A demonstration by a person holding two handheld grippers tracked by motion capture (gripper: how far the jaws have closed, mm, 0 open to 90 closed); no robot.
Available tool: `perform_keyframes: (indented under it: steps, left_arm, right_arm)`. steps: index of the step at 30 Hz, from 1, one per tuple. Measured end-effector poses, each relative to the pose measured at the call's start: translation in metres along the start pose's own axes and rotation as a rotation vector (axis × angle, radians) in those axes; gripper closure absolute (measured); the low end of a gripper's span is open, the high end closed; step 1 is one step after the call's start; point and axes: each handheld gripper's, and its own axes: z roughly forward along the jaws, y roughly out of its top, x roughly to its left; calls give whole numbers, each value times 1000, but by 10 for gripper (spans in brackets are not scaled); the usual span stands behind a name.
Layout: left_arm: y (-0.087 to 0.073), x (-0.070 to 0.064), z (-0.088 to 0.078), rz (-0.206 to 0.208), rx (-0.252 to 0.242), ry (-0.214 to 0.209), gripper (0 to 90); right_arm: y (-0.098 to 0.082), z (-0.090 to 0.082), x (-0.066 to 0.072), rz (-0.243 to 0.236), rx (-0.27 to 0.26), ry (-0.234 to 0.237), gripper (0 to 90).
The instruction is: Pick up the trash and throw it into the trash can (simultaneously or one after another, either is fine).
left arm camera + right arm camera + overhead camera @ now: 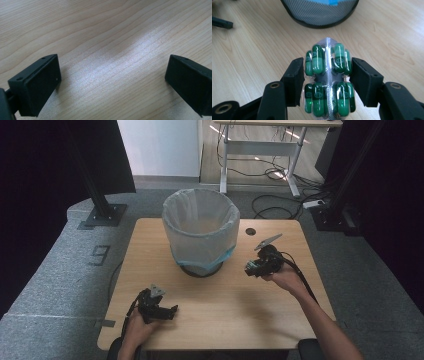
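Blister pack (327,80) of green capsules, folded, pinched in right tool (326,81); left tool (112,82) spread

We recorded a light wooden table (215,315), a round dark grommet hole (250,231) near its far edge, and a mesh wastebasket (200,231) with a clear liner standing on its far half.
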Motion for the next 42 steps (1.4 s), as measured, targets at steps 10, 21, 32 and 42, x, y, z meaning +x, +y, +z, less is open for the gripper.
perform_keyframes:
  steps: [10,21,32,42]
  left_arm:
    - [0,0,0,-1,-2,0,1]
    - [0,0,0,-1,-1,-1,1]
    - [0,0,0,0,0,-1,1]
    - [0,0,0,-1,-1,-2,1]
  right_arm:
    - [30,-29,-2,-11,-37,-3,449]
    - [63,-55,-1,-37,-56,-9,449]
    - [85,-76,-3,-29,-83,7,449]
    - [110,-97,-3,-35,-105,4,448]
